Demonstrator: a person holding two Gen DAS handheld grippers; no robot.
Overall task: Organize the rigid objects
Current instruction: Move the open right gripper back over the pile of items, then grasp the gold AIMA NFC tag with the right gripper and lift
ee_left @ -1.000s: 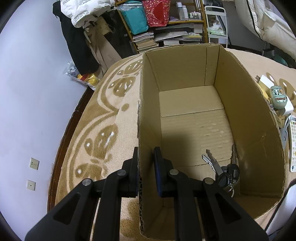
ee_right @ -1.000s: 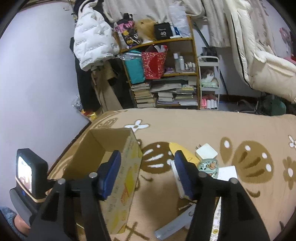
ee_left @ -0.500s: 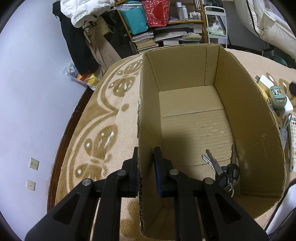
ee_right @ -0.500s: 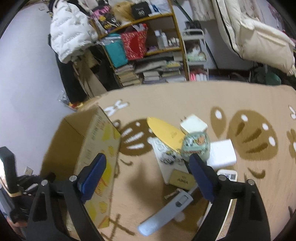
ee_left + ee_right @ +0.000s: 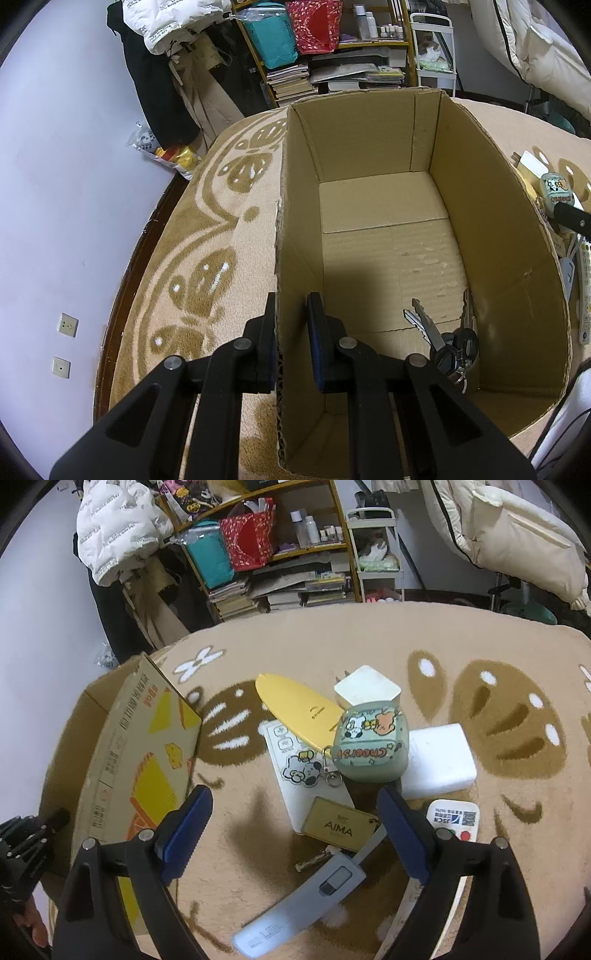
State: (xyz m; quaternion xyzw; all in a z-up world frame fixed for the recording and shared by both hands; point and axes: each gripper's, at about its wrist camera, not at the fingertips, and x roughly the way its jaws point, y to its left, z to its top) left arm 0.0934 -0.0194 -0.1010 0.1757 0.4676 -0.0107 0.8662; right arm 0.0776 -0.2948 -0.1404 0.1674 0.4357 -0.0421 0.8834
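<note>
The left gripper (image 5: 291,339) is clamped on the near wall of the cardboard box (image 5: 491,221), one pad outside, one inside, steadying it on the patterned blanket (image 5: 207,236). Just to the right of those jaws, on the box floor against the right-hand wall, lies a bunch of keys (image 5: 443,339), the only item packed so far.

The right gripper (image 5: 295,830) hangs spread wide over the pile still to be sorted, gripping nothing and touching nothing that can be seen. Between its pads, a little ahead of them, sits a gold tag marked AIMA (image 5: 338,829); nearer the wrist lies a grey utility knife (image 5: 306,901). Further ahead are a white card with a sheep sticker (image 5: 295,771), a yellow oval case (image 5: 299,709), a green cartoon pouch (image 5: 369,746) with its key ring, a white block (image 5: 437,762) and a white charger (image 5: 365,690). The box stands to the left of these jaws.

The likely risks: the items overlap, so closing here could catch the tag and the card beneath it together, or drag the pouch's ring along. The tag lies flat, and wide pads may skid over it into the soft blanket. A sideways nudge from the right hand could also push the box against the left hold.
</note>
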